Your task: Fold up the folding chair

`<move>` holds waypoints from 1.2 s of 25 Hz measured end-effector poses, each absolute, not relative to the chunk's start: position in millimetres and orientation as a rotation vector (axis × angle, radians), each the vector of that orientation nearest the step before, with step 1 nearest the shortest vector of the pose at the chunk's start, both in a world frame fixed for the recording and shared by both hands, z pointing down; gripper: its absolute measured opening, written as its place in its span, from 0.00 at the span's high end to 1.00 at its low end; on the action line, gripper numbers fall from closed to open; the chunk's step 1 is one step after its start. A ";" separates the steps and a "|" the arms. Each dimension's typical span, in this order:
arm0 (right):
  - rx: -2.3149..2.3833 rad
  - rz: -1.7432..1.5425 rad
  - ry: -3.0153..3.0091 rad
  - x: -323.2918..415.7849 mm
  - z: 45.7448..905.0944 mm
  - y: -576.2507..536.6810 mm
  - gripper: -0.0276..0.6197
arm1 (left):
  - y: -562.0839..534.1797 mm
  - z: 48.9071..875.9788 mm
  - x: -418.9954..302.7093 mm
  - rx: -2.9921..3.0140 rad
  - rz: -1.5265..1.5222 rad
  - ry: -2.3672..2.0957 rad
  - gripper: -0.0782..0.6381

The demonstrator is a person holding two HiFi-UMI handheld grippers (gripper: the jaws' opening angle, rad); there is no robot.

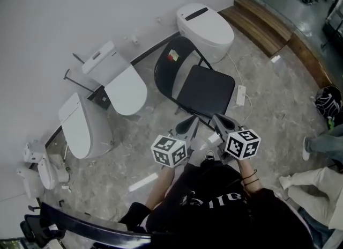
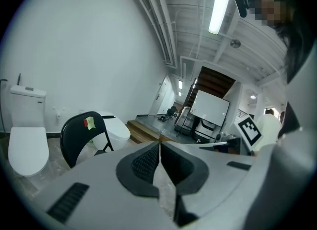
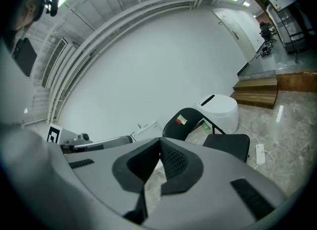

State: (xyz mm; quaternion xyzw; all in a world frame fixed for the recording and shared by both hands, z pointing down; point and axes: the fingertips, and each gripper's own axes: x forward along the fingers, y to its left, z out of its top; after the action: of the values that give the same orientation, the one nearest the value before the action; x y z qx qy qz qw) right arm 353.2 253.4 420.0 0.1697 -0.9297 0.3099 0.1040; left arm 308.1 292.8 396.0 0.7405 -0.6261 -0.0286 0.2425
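A black folding chair (image 1: 201,89) stands unfolded on the marble floor, its seat facing me and its backrest (image 1: 174,63) bearing a red and yellow sticker. The chair also shows in the left gripper view (image 2: 84,134) and the right gripper view (image 3: 208,132). My left gripper (image 1: 188,125) is shut and empty, just short of the seat's front edge. My right gripper (image 1: 221,122) is shut too, with nothing in it, beside the left one at the seat's near corner. Neither gripper touches the chair.
Several white toilets stand round the chair: one behind it (image 1: 206,28), two to the left (image 1: 120,81) (image 1: 83,127). A power strip (image 1: 240,95) with its cord lies right of the chair. Wooden steps (image 1: 265,25) rise at the back right. A person's legs (image 1: 321,146) are at the right edge.
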 end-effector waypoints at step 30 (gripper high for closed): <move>1.107 1.138 -2.504 204.3 483.9 86.4 0.94 | 86.5 509.5 -37.1 1.912 0.408 -1.551 0.63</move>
State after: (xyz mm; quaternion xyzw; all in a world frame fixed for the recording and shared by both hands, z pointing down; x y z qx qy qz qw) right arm 204.3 86.4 483.9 0.3720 -0.8412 0.3824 0.0882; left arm -37.1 86.5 509.5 0.7265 -0.5895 0.1551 0.3173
